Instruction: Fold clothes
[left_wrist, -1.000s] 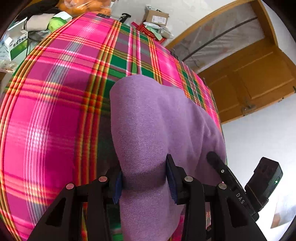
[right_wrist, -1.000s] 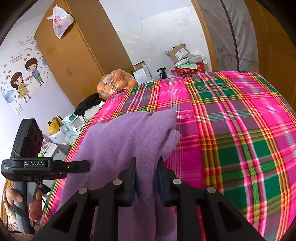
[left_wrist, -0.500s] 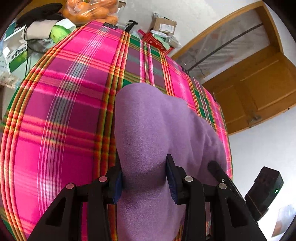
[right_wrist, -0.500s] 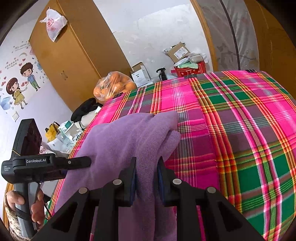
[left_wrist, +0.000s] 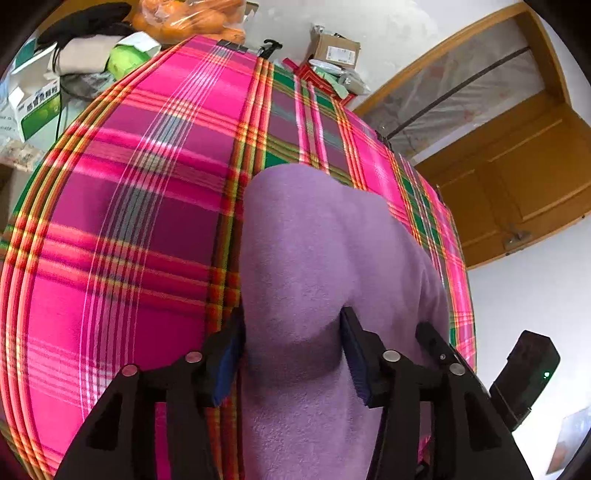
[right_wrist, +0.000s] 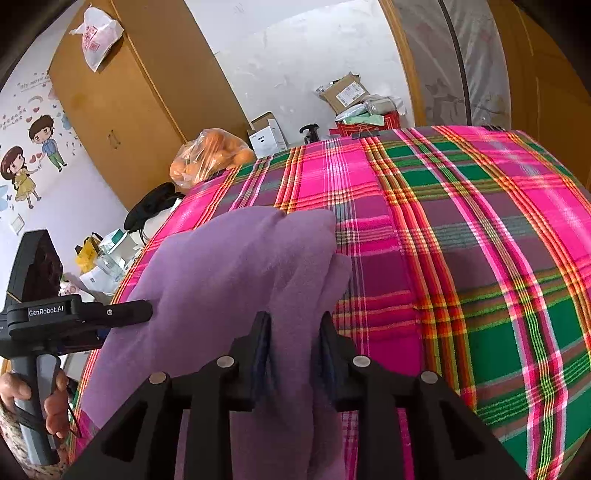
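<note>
A purple fleece garment (left_wrist: 314, 240) lies folded on the pink and green plaid tablecloth (left_wrist: 129, 221). My left gripper (left_wrist: 291, 343) has its near end between its pads, which press on the fleece while the jaws are opening. In the right wrist view the same garment (right_wrist: 240, 266) runs between the jaws of my right gripper (right_wrist: 294, 332). Those jaws are opening too, and a thin dark gap shows beside the right pad. The left gripper (right_wrist: 129, 312) pokes in from the left, held by a hand (right_wrist: 14, 391).
The plaid tablecloth (right_wrist: 461, 240) stretches away right of the garment. A bag of oranges (right_wrist: 210, 155), cardboard boxes (right_wrist: 343, 90) and a red box (right_wrist: 369, 123) stand at the far edge. Boxes and clutter (left_wrist: 37, 107) lie off the left side. A wooden wardrobe (right_wrist: 122, 103) stands behind.
Both grippers have moved forward and a little down with the garment. The jaws of both now stand wider apart than half a second ago.
</note>
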